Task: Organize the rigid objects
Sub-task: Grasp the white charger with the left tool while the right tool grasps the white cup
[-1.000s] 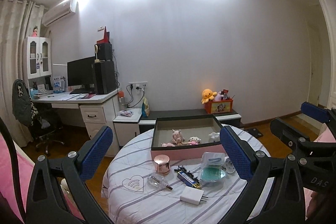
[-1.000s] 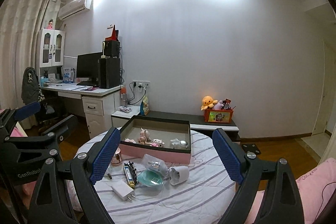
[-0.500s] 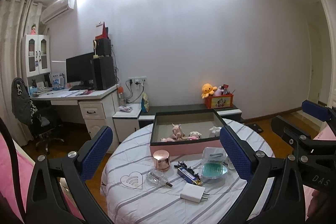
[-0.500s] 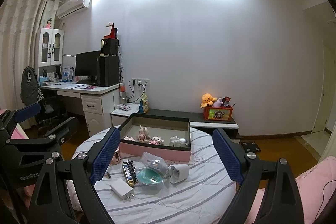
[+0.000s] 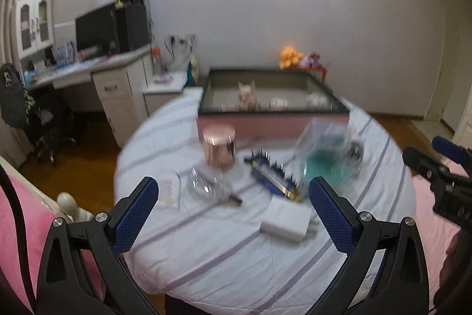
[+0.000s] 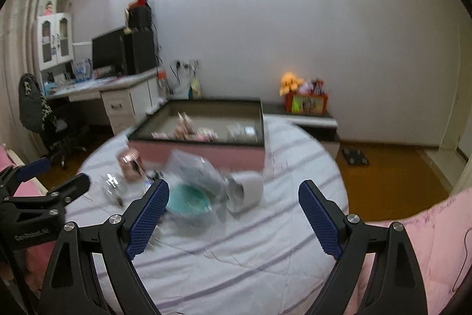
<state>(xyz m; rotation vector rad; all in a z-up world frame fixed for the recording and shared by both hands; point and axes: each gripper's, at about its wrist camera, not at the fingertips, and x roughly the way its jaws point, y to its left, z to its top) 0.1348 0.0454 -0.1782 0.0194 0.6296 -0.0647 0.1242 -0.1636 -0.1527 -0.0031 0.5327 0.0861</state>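
A round table [image 5: 236, 262] with a striped cloth holds a pink box [image 5: 271, 124] with small toys inside. In front of the box lie a rose-gold cylinder [image 5: 219, 145], a clear bulb-like piece [image 5: 203, 186], a blue-and-gold bar [image 5: 273, 177], a white charger [image 5: 284, 219], and a clear bag over a teal disc [image 5: 324, 161]. My left gripper [image 5: 233, 201] is open and empty above the near table edge. My right gripper [image 6: 233, 204] is open and empty, over the teal disc [image 6: 188, 201] and a white cup-like object [image 6: 250, 191]. Both views are motion-blurred.
A desk [image 5: 88, 70] with monitor and a chair [image 5: 23, 108] stand at left. A low cabinet [image 6: 306, 120] with toys runs along the back wall. Pink bedding [image 6: 427, 241] lies at right. Wooden floor [image 6: 392, 179] surrounds the table.
Both grippers have moved forward and tilted down toward the table, so the objects appear larger and nearer. Both stay open and empty.
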